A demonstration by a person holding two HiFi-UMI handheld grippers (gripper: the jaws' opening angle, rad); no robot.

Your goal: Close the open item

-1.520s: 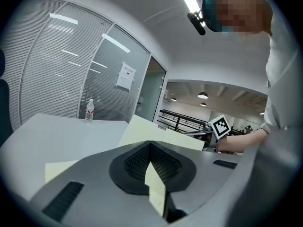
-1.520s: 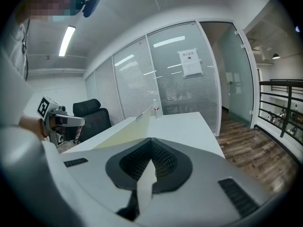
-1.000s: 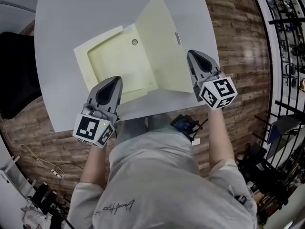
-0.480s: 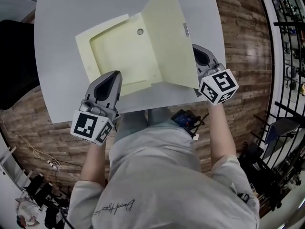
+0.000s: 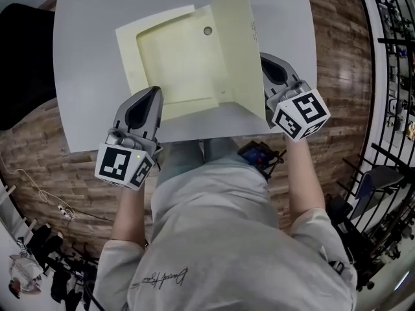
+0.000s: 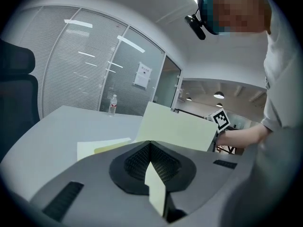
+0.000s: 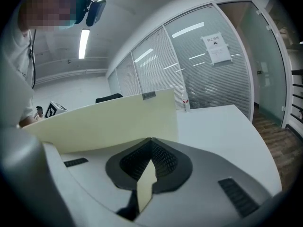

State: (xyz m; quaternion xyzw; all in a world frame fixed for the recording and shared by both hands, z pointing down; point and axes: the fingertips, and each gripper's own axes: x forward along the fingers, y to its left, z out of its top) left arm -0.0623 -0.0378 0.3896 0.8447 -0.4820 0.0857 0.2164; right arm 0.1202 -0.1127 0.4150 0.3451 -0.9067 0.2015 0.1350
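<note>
Pale-yellow folder (image 5: 185, 63) stands half open, left tool (image 5: 154, 93) and right tool (image 5: 264, 57) both pinching its edges.

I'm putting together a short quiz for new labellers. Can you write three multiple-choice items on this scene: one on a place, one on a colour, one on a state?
1. Where does the folder lie?
A. on the table
B. on the floor
C. on a chair

2. What colour is the folder?
A. blue
B. red
C. pale yellow

3. How does the folder's cover stand?
A. flat and shut
B. tilted up, held by the right gripper
C. torn off

Answers:
1 A: the folder's base rests flat on the grey tabletop.
2 C: both leaves look pale yellow in all three views.
3 B: the cover slants up off the base, and its edge sits between the right gripper's shut jaws.
</note>
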